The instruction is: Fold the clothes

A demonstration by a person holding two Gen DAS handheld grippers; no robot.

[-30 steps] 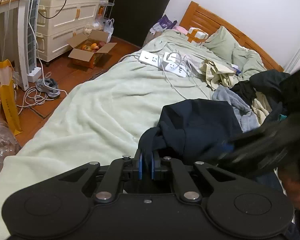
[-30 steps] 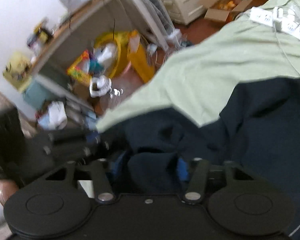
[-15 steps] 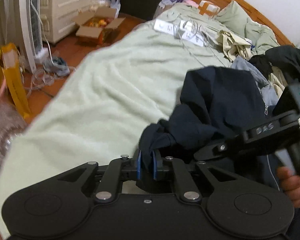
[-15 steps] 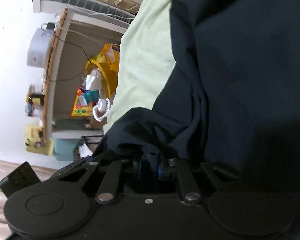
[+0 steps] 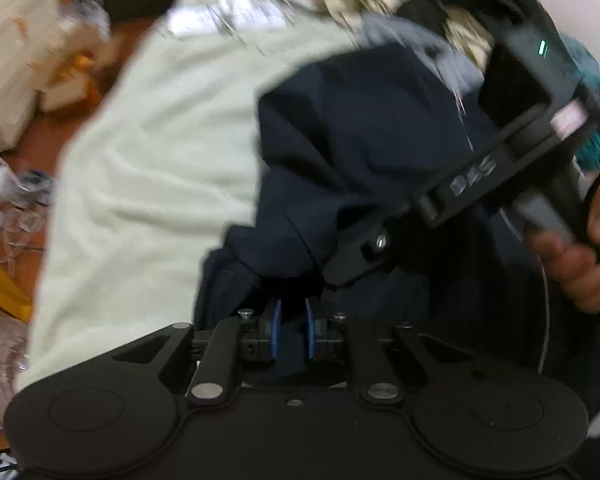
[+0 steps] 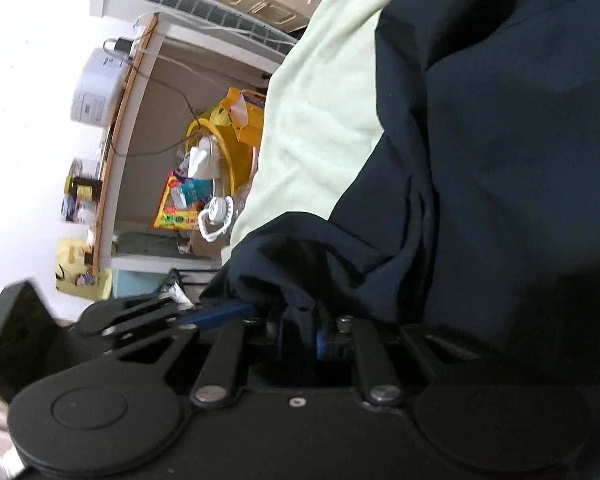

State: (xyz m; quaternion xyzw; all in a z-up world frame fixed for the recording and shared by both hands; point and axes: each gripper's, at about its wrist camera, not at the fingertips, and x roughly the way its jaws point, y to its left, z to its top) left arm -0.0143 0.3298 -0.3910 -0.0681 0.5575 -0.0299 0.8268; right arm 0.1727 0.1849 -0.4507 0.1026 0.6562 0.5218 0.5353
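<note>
A dark navy garment (image 5: 360, 140) lies bunched on the pale green blanket (image 5: 160, 140) of a bed. My left gripper (image 5: 292, 322) is shut on a fold of its near edge, with dark cloth between the blue pads. Close beside it my right gripper (image 6: 300, 334) is shut on another fold of the navy garment (image 6: 500, 160), and its view is rolled sideways. In the left wrist view the right gripper's body (image 5: 500, 168) hangs over the garment, held by a hand (image 5: 580, 264). The left gripper's fingers (image 6: 220, 314) show at the lower left of the right wrist view.
A pile of other clothes (image 5: 440, 20) lies farther up the bed, with white power strips (image 5: 220, 20) on the blanket. Left of the bed are a cardboard box (image 5: 72, 80) on the wooden floor, a desk (image 6: 132, 100) and a yellow bag (image 6: 236, 120).
Both grippers sank toward the bed and rolled. The right jaws, wide around the cloth a second ago, closed onto the navy fold. The left kept its grip and tipped downward.
</note>
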